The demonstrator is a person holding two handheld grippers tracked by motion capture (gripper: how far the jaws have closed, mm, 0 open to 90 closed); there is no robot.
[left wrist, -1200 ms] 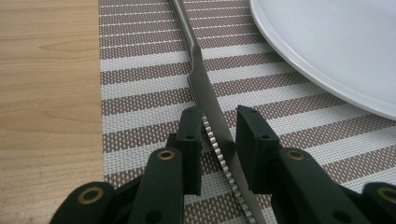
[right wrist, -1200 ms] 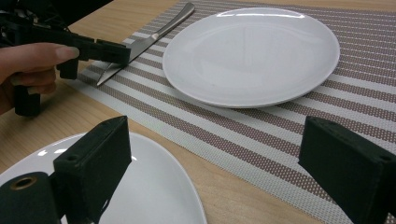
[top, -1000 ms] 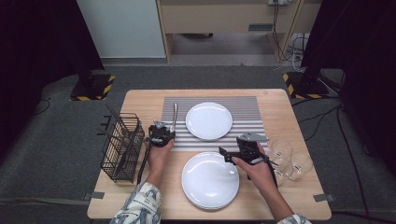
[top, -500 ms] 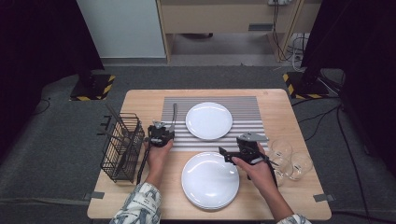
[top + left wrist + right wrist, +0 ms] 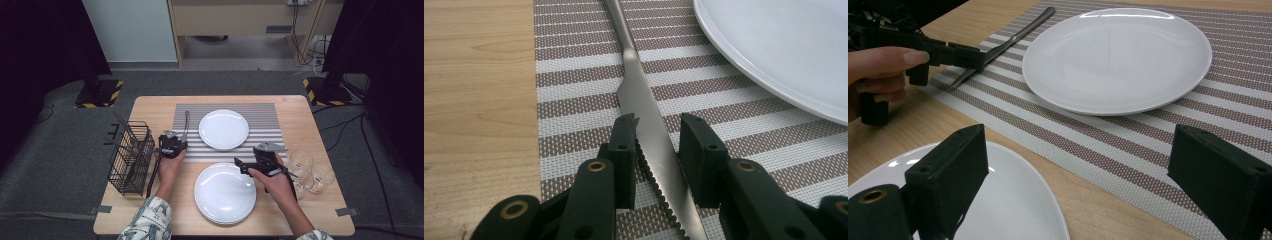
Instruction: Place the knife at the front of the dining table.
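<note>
Nothing has shifted in the last moment: against the earlier high views, both my hands sit where they were and every thing lies as it did. So the work is at a pause right at the knife, not moving on.

My left gripper (image 5: 656,125) is low over the striped placemat (image 5: 574,100), its jaws parted a little and straddling the knife (image 5: 644,105). The serrated blade runs between the jaws, lying flat on the mat, with the handle stretching straight ahead of the gripper. One pad is at the toothed edge, and I see a gap between the blade and the other pad, so I judge the knife is not clamped. Either I close and lift it, or it is laid in place beside the far plate (image 5: 784,50), which is just off to the right of this gripper.

My right gripper (image 5: 1078,140) is wide open with nothing between its jaws. It hangs above the far edge of the near plate (image 5: 998,200), facing the placemat and the far plate ahead.

By count:
- two white plates
- one knife
- one placemat
- one black wire basket (image 5: 129,159) on the surface (image 5: 150,107), out to the left of my left gripper, holding utensils I cannot count
- what looks like three clear glasses (image 5: 322,177) just right of my right gripper
</note>
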